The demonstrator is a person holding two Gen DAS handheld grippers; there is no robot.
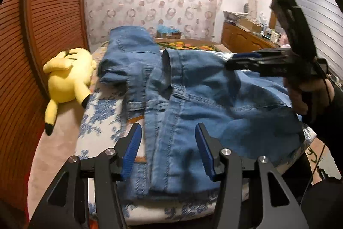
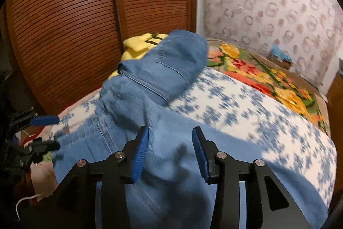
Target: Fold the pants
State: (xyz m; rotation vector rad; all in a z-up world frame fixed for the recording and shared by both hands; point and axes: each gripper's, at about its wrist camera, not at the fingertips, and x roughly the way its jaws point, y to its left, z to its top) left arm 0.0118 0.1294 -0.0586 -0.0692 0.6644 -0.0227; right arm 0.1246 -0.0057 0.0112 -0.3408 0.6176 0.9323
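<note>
- Left wrist view: the left gripper (image 1: 168,148) hovers over the blue pants (image 1: 193,96) on the bed (image 1: 100,121), jaws spread, empty.
- Right gripper (image 2: 170,151), jaws apart, holds nothing above the denim.
- Yellow plush toy (image 1: 66,76) lies beside the pants.

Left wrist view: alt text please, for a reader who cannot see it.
Blue jeans lie partly folded on a blue-and-white floral bedspread, with the open left tool poised over their near edge. The right tool hovers over the jeans at right, and a yellow plush toy lies at left beside a slatted wooden door.
</note>
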